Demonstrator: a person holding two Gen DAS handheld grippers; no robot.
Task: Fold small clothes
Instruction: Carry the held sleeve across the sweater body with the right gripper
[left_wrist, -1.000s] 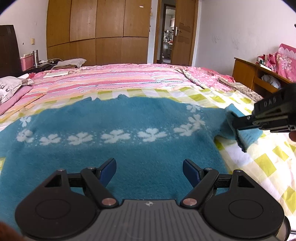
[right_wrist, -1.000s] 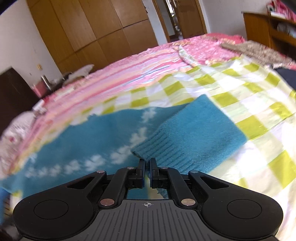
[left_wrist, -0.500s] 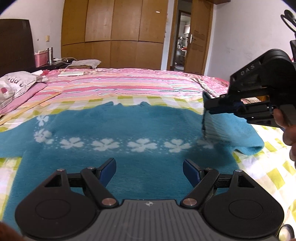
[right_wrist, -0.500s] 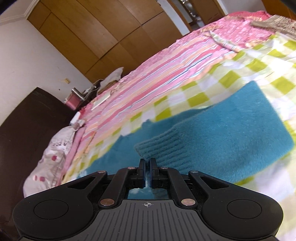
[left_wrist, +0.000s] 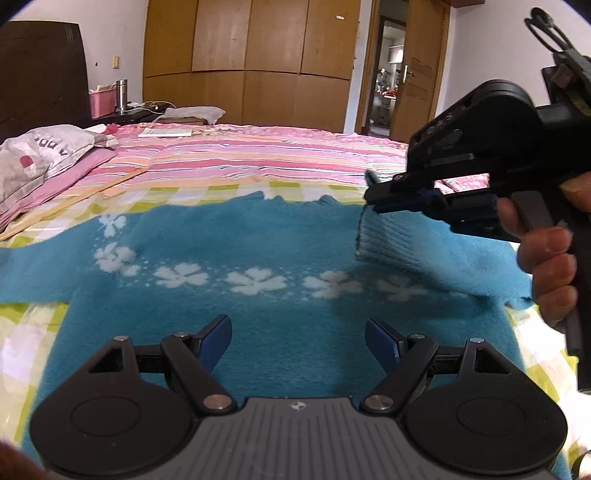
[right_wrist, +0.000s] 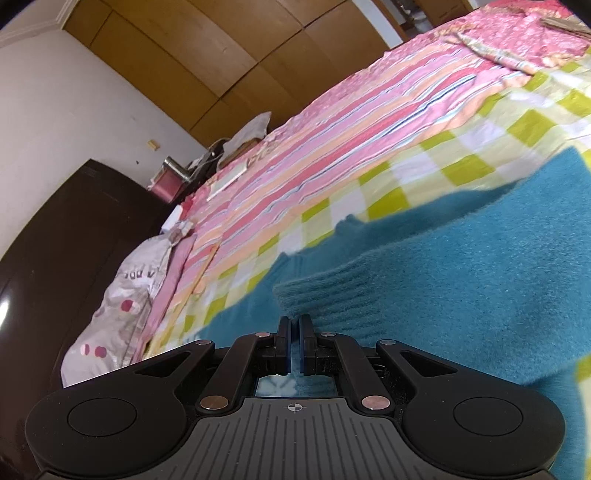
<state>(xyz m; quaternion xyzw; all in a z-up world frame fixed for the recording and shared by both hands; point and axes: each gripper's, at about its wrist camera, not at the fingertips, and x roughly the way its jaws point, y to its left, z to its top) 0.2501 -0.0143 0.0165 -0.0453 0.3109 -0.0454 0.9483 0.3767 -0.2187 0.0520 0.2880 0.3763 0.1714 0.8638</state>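
Observation:
A teal sweater (left_wrist: 229, 240) with a row of white flowers lies flat on the bed. My left gripper (left_wrist: 298, 332) is open and empty, hovering over the sweater's lower body. My right gripper (left_wrist: 373, 197) is shut on the ribbed cuff (left_wrist: 384, 240) of the right sleeve and holds it lifted over the sweater's chest. In the right wrist view the gripper (right_wrist: 294, 328) pinches the cuff (right_wrist: 325, 291), and the sleeve (right_wrist: 480, 266) trails off to the right.
The bed has a yellow-checked sheet (left_wrist: 33, 325) and a pink striped cover (left_wrist: 258, 155). A pillow (left_wrist: 40, 155) lies at the left. A dark headboard (left_wrist: 40, 70), a wooden wardrobe (left_wrist: 251, 66) and an open door (left_wrist: 388, 74) stand behind.
My right gripper has carried the sleeve cuff leftward and upward, from the sweater's right edge to over its chest. The left gripper has stayed open and drawn back a little.

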